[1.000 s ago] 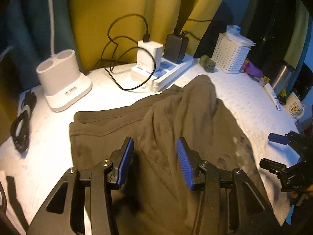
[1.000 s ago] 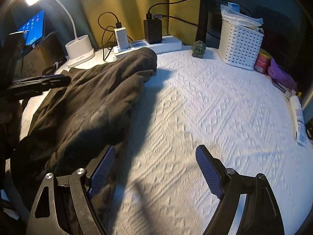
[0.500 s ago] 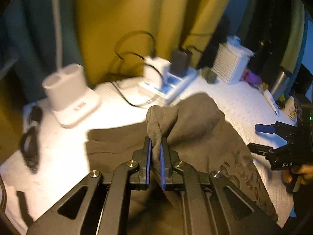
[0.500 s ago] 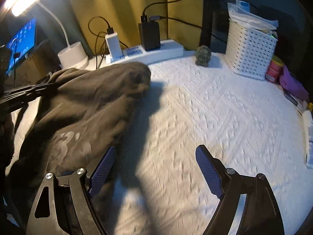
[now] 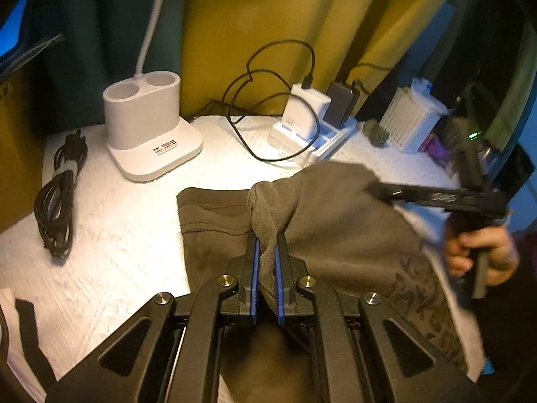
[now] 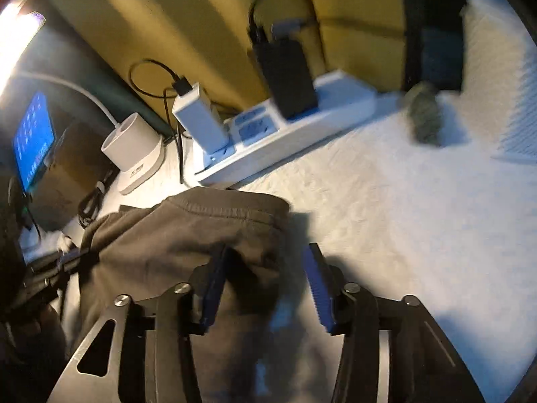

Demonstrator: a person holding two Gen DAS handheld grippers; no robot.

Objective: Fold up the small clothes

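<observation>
One dark olive garment (image 5: 335,235), long axis toward the power strip (image 6: 285,127), fold clamped in left gripper (image 5: 265,268); right gripper (image 6: 265,278) fingers apart astride its hem.

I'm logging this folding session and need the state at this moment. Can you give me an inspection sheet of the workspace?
Surface: white textured cover, bare on the right side.
Job's things: dark brown garment, bunched, one fold lifted.
Clutter: white lamp base, white lattice basket, small dark-green object, lit tablet screen.
Grippers: left hand-held gripper shut on a garment fold; right hand-held gripper open over the garment's edge.
Cables: power strip with white and black chargers plugged in; coiled black cable.
Surroundings: yellow curtain behind.
</observation>
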